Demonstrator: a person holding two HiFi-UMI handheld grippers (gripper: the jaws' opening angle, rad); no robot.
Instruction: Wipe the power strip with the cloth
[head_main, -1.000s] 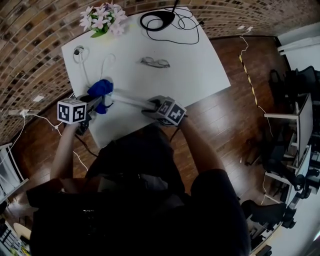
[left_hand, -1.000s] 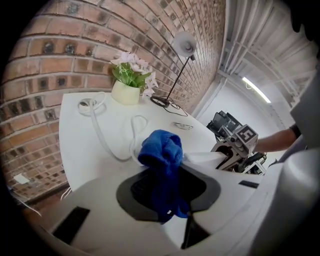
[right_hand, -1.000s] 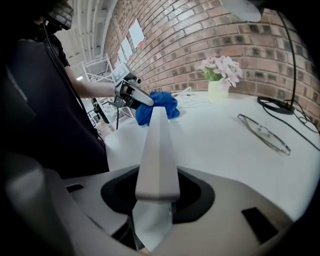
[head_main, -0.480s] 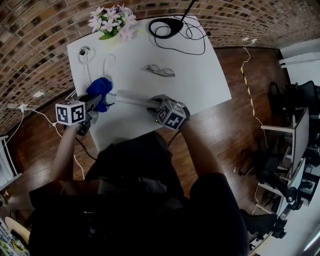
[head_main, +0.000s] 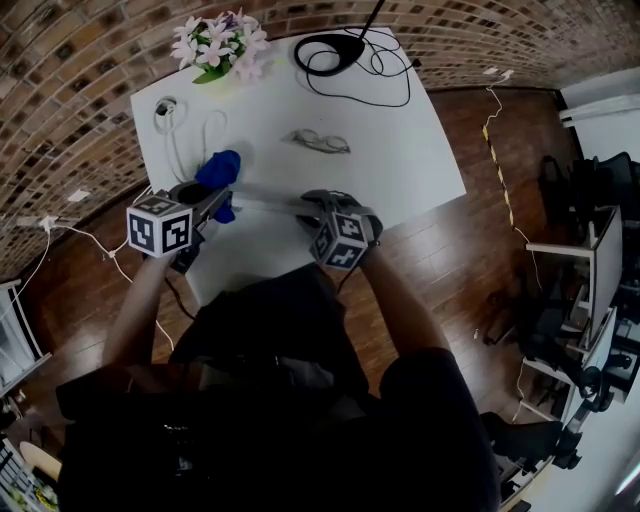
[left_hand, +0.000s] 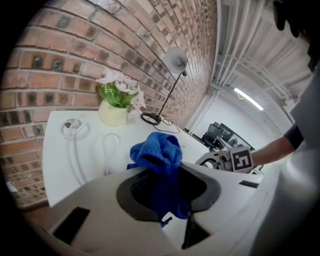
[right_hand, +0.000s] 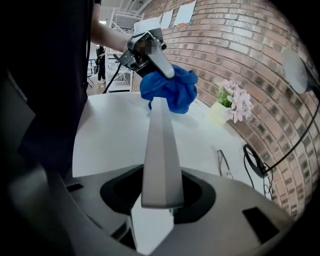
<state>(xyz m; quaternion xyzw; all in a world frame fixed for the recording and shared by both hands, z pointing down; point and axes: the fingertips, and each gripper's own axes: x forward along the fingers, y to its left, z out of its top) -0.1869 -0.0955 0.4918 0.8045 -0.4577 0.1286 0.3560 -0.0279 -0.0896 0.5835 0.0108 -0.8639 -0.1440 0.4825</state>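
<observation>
My left claw (left_hand: 162, 192) squeezes the blue cloth (left_hand: 157, 155) at the far tip of the power strip (right_hand: 160, 150). My right claw (right_hand: 160, 195) holds that strip, jaws opening slightly. I'm wiping; next I'd rub closer.

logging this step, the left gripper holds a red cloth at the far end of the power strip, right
Not quite: the cloth held in the left gripper is blue, not red, as the left gripper view shows. The rest stands: it is at the far end of the power strip.
</observation>
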